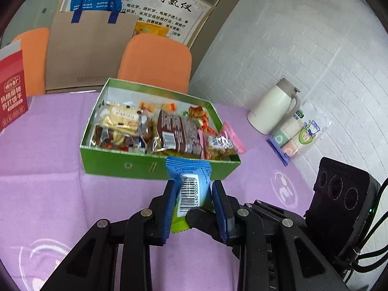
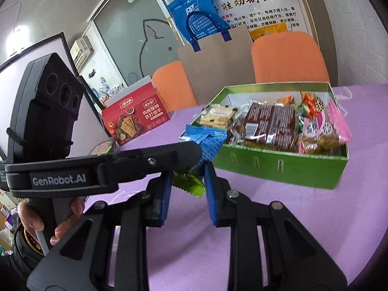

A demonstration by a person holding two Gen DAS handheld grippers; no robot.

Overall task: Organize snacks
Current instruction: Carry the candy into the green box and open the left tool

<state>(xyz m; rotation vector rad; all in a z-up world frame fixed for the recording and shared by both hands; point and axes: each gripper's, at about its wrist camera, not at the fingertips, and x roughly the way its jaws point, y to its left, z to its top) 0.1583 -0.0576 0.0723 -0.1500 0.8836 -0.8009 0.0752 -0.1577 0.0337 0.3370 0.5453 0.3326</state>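
Your left hand-held gripper [image 1: 192, 191] clamps the blue snack packet [image 1: 191, 184]; your right hand-held gripper [image 2: 188, 181] grips the green wrapper [image 2: 188, 181]. The green box [image 1: 135, 167] lies at twelve o'clock.

green box [image 1: 145, 167] brims with snacks; purple cloth [image 1: 43, 169] beside it lies bare

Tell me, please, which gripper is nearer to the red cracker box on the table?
Left. The left gripper sits between the red cracker box and the right gripper, which is further over, in front of the green snack box.
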